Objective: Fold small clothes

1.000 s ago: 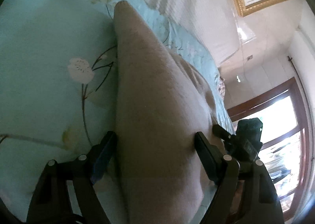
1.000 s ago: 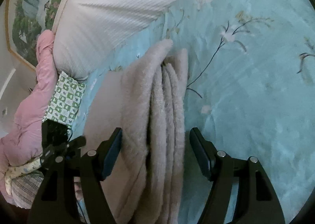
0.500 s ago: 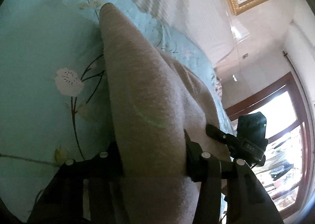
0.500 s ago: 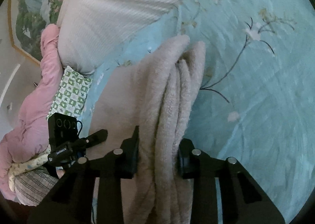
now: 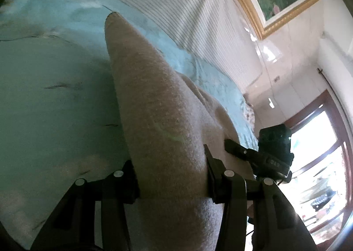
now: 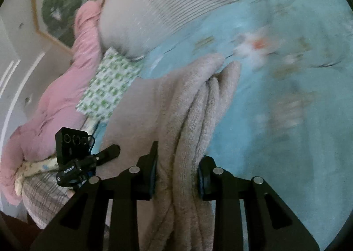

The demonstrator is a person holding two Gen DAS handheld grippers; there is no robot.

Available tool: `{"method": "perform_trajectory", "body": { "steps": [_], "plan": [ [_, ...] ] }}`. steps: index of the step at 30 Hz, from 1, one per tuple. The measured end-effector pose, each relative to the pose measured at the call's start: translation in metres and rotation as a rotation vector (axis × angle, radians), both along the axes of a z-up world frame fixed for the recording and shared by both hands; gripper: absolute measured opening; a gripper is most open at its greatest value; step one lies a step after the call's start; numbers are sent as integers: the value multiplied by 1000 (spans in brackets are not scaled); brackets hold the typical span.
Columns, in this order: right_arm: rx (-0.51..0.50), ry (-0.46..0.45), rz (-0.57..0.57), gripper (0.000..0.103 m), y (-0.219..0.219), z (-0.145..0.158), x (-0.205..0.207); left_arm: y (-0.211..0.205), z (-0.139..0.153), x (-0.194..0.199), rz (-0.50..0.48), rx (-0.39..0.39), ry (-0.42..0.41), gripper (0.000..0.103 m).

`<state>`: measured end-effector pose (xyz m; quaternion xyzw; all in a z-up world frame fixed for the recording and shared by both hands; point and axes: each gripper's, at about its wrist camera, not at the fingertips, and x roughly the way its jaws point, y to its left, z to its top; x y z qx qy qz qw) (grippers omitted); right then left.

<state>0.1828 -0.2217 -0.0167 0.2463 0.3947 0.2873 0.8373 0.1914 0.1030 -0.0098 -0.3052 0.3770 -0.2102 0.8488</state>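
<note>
Now, with my left tongs (image 5: 171,178) and right tongs (image 6: 177,172) both clamped on the folded beige garment (image 6: 189,101) above the bed (image 6: 275,140), I'd carry it level, keeping layers aligned.

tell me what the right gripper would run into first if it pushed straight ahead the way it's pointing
The right gripper is already shut on the beige garment, whose bunched folds run forward between the jaws. Pushing on would only crumple that cloth further. Beyond its tip lies the light blue floral bedsheet, though depth is unclear.
</note>
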Motion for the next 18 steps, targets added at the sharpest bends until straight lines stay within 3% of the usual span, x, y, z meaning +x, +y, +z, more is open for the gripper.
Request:
{"method": "perform_trajectory", "body": {
  "steps": [6,9,18],
  "plan": [
    [27,18,104,30,61,-21,5,47,-1,-38,72,51,5,47],
    [-7,40,116,31,76,-33,10,55,-14,-44,87,93,35,48],
    [-58,49,78,41,71,-36,4,54,-27,-55,139,138,68,63]
  ]
}}
